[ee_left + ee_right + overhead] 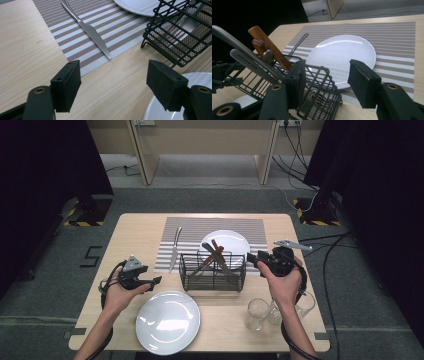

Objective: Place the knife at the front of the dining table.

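Observation:
A black wire basket (212, 271) stands at the table's middle with several pieces of cutlery leaning in it, some with wooden handles (269, 46). A table knife (174, 249) lies on the striped placemat (215, 227), left of a white plate (225, 242). My left gripper (154, 282) hovers open left of the basket, over bare wood just short of the knife's tip (107, 55). My right gripper (252, 257) stands open at the basket's right end (319, 82), with nothing between its jaws.
A second white plate (168, 321) sits near the front edge, its rim (160, 110) under my left gripper's right jaw. Clear glasses (257, 314) stand at the front right beside the person's right wrist. Cables trail over the floor past the table's right side.

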Demonstrator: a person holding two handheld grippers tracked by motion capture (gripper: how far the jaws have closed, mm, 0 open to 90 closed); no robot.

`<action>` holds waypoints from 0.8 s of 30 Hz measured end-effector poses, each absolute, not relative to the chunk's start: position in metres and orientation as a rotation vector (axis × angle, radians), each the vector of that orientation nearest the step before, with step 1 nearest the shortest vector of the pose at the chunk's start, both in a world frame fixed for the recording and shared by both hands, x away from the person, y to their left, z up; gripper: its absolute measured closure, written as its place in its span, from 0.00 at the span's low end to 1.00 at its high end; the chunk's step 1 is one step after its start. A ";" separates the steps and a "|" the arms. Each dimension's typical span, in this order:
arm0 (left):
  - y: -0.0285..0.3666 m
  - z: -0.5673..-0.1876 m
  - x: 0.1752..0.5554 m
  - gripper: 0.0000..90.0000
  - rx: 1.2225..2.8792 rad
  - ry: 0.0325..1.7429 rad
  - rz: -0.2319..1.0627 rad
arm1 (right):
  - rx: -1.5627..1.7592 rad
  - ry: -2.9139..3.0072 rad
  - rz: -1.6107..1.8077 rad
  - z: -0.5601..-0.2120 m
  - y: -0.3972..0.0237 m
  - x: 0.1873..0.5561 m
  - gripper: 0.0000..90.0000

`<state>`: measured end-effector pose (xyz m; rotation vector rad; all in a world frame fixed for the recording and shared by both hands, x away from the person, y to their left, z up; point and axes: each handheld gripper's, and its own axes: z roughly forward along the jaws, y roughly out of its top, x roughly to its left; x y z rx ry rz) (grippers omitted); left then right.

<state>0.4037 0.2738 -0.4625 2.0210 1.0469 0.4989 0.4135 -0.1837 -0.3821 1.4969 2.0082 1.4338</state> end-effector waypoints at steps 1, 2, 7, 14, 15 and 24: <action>0.274 -0.462 0.403 0.30 2.015 1.048 0.502 | 1.489 2.011 1.436 -0.382 -0.181 0.413 0.53; 0.275 -0.462 0.402 0.30 2.009 1.049 0.498 | 1.485 2.015 1.439 -0.382 -0.180 0.413 0.53; 0.278 -0.462 0.397 0.30 1.987 1.060 0.500 | 1.483 2.025 1.439 -0.381 -0.173 0.414 0.53; 0.284 -0.460 0.396 0.30 1.973 1.071 0.498 | 1.489 2.022 1.450 -0.381 -0.169 0.413 0.53; 0.284 -0.460 0.396 0.29 1.971 1.073 0.500 | 1.491 2.022 1.450 -0.382 -0.169 0.413 0.53; 0.288 -0.457 0.388 0.29 1.948 1.080 0.514 | 1.479 2.036 1.452 -0.381 -0.164 0.412 0.53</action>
